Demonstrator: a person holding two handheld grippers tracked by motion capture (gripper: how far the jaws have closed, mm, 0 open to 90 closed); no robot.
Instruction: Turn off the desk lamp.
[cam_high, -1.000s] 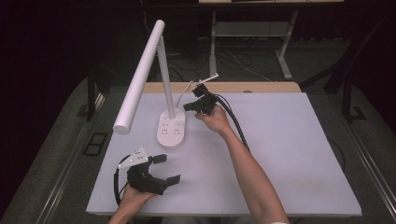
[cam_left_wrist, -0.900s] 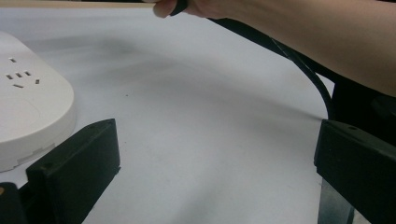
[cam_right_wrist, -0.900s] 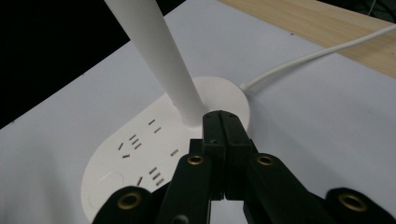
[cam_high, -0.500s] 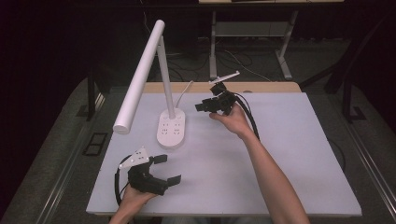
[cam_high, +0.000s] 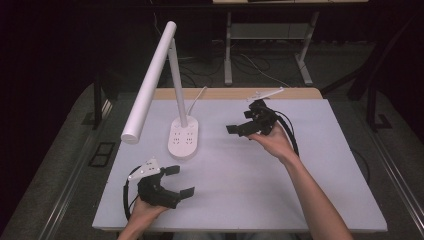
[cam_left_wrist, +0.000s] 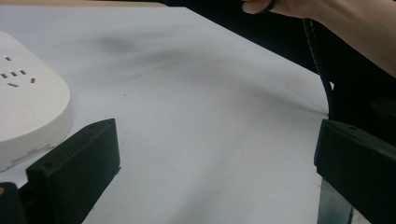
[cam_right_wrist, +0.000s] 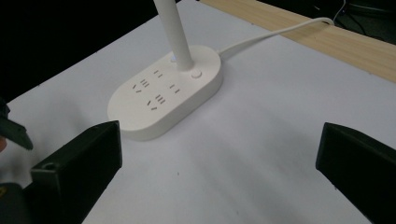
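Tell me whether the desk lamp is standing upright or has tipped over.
Upright. The desk lamp sits with its oval base flat on the table, its stem rising straight from it and the long head slanting out overhead.

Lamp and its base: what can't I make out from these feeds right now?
- Lamp base, left gripper view: cut off by the left edge.
- Lamp head: its underside faces away in the high view.
- Power cord, right gripper view: leaves the top edge, plug unseen.
- Base button: marking too small.
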